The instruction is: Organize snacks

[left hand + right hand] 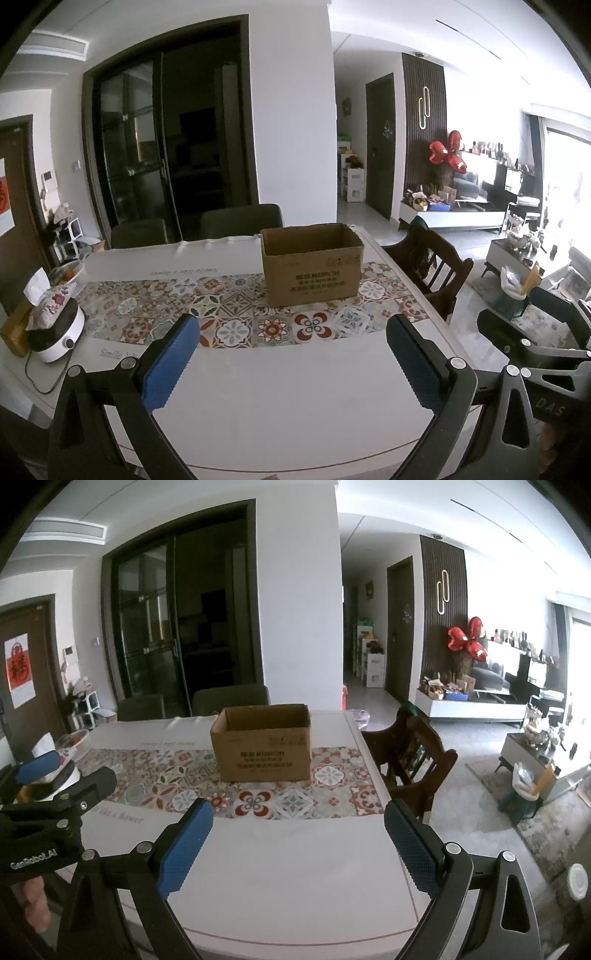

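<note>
Both claws spread wide and empty — left claw [293, 363], right claw [298, 843] — short of the cardboard box [311, 264] standing open on the surface [280, 398], no snacks in sight — a careless reach could shove that light box.

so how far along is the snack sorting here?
Nothing looks done: no snacks are visible on the table, and the inside of the open cardboard box is hidden. Left gripper and right gripper are both open and hold nothing. Everything is left: finding the snacks and organizing them.
</note>
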`<state>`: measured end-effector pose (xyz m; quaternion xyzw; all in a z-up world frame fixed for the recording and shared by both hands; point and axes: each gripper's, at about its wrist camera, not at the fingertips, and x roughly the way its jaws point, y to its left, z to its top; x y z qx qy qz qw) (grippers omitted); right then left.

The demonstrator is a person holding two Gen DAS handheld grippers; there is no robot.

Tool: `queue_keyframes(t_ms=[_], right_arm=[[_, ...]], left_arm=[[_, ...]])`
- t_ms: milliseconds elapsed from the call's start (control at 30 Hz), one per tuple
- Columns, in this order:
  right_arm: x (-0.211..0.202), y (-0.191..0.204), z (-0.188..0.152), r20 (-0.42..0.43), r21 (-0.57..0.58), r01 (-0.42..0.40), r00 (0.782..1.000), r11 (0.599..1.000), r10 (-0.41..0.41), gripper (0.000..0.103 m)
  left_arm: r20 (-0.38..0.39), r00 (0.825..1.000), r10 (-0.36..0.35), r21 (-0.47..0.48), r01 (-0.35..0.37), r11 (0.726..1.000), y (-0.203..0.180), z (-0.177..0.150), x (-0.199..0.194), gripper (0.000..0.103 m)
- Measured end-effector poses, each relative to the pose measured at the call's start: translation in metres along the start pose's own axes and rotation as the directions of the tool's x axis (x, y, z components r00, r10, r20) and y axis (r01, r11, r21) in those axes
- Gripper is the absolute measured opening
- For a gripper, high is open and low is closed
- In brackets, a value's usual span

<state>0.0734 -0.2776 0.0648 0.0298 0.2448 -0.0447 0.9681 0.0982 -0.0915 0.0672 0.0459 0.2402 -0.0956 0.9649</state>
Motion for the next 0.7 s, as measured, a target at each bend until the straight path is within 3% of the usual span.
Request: queue_keyframes(t_ms=[700], right_arm=[[-0.0039, -0.0022, 0.0092, 0.005, -0.002, 0.002, 1.0, 1.0, -0.002, 0.095]], left_arm=[[0.0, 1.0, -0.009, -0.01, 0.009, 1.0, -0.004, 0.0021, 0.0042, 0.103]])
